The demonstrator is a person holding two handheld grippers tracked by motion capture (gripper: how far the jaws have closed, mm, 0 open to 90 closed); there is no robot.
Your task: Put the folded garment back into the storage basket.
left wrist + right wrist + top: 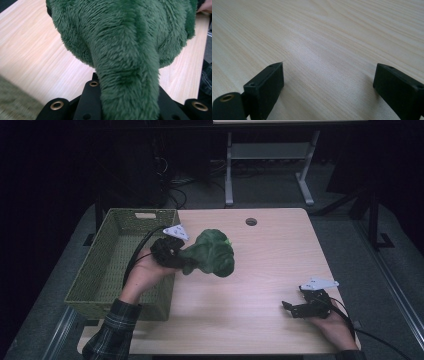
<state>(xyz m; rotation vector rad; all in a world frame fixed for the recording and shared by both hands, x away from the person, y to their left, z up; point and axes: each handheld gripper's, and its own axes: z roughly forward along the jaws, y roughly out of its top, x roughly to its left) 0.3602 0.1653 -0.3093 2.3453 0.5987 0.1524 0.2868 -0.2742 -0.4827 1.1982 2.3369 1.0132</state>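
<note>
- We hold one green plush toy in the left gripper, jaws clamped on a narrow limb of it; the bulk hangs out beyond them, above the bench.
- The one woven basket lies directly to the left of the toy, so we judge a short leftward swing comes next.
- It may be an elephant's trunk we grip; the fur hides it.
- Our right gripper rests low, well apart, jaws apart and empty.
</note>
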